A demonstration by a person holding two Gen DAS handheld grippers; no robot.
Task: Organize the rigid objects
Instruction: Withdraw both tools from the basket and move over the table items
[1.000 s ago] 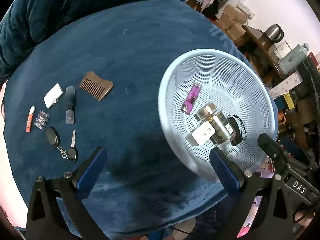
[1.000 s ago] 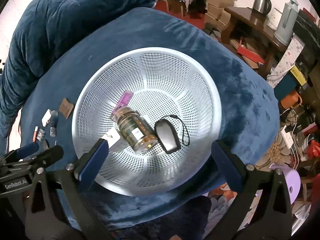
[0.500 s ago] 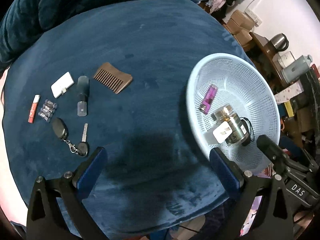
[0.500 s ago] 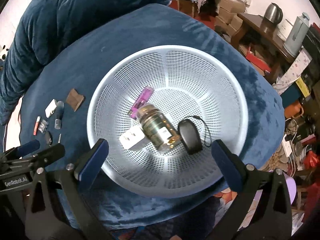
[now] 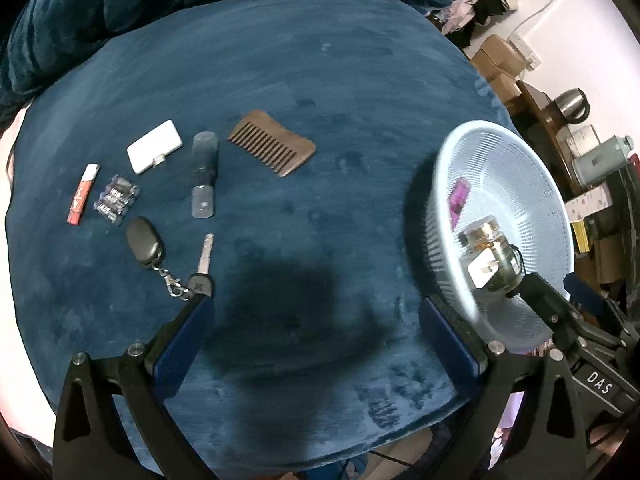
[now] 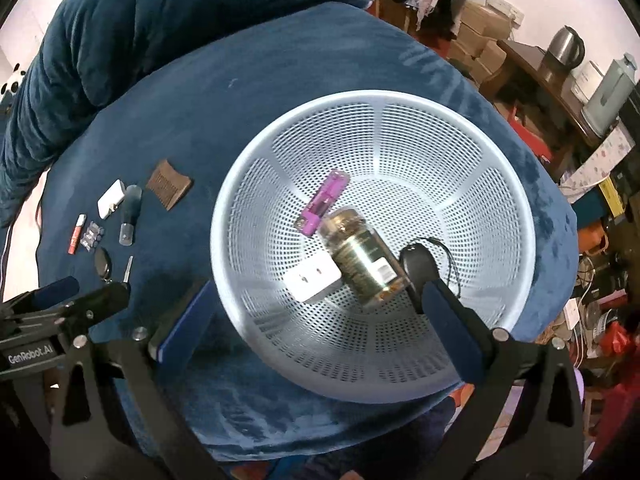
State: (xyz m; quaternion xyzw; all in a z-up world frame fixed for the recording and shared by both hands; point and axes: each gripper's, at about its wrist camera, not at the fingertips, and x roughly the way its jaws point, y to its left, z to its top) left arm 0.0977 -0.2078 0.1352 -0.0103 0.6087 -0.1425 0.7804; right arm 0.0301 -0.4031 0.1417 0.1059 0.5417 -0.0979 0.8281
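Between picks: basket [image 6: 516, 216] part-filled, both grippers [image 5: 316, 320] [image 6: 316, 312] gaping, empty.
Next: lower left over key fob [image 5: 145, 242], close.

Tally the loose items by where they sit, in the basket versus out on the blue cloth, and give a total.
In the basket: 4 (purple lighter, jar, white adapter, black fob)
On the cloth: 6 (comb, white case, clear tube, batteries, red stick, keys)
Total: 10

One basket [image 6: 516, 216], one comb [image 5: 272, 142], one jar [image 6: 360, 256]
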